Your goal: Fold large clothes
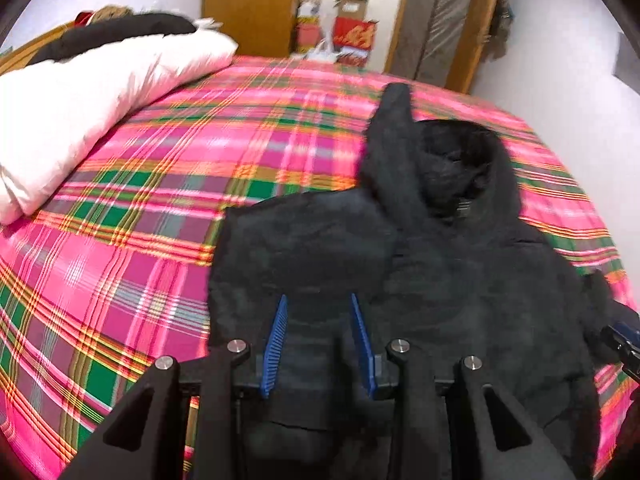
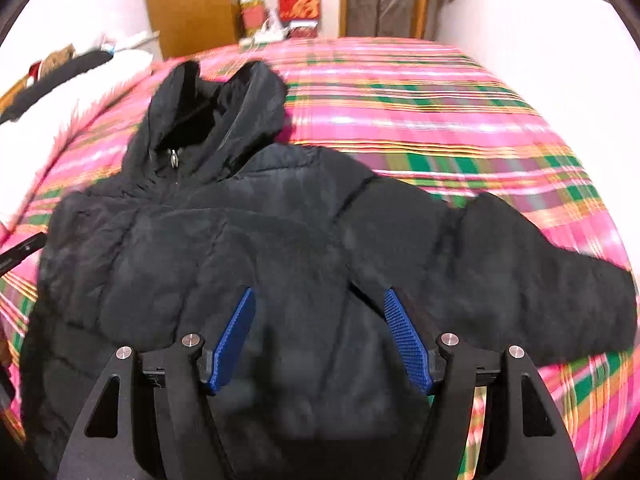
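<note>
A black hooded puffer jacket (image 1: 420,248) lies front up on a pink plaid bed (image 1: 168,184), hood toward the far side. My left gripper (image 1: 319,300) is open, its blue pads apart just above the jacket's left half. In the right wrist view the jacket (image 2: 248,240) has one sleeve (image 2: 520,264) stretched out to the right. My right gripper (image 2: 319,296) is open wide above the jacket's lower right body. The zip pull (image 2: 173,158) shows under the hood. Neither gripper holds any fabric.
A white duvet (image 1: 80,92) with a dark garment (image 1: 116,32) on it lies at the bed's left. Beyond the bed stand a wooden door (image 1: 250,4), red boxes (image 1: 354,34) and white walls. The right gripper's tip (image 1: 624,344) shows at the right edge.
</note>
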`<state>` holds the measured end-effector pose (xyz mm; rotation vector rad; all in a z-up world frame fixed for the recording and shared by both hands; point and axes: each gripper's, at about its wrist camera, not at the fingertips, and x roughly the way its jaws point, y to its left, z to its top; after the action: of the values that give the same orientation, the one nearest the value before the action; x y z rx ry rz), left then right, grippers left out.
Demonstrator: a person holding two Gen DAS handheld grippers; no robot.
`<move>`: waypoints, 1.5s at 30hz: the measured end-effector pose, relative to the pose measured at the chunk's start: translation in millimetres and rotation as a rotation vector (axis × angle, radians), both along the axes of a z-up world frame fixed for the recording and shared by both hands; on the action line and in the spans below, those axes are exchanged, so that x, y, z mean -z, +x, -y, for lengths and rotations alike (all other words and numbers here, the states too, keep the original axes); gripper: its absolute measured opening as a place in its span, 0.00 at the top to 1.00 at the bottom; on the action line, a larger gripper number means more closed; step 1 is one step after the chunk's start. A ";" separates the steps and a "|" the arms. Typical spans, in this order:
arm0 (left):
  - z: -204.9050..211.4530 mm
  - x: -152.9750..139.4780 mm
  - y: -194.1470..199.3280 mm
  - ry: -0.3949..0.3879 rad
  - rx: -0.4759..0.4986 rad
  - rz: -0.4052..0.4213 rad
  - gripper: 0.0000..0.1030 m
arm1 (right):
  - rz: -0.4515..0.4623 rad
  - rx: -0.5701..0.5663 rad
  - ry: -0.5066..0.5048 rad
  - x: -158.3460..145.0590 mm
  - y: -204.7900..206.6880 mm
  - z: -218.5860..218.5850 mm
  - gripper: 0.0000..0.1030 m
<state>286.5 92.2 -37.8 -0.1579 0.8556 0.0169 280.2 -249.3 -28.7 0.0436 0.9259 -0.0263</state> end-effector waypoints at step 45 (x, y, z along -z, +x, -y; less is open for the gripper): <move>96.4 30.8 -3.0 0.020 0.216 -0.004 0.57 | 0.109 0.664 0.418 52.3 -50.8 307.3 0.88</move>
<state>283.5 -4.3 -68.5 -0.0456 0.8722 -0.1768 229.4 -556.6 -81.0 0.7329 0.7614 -0.4419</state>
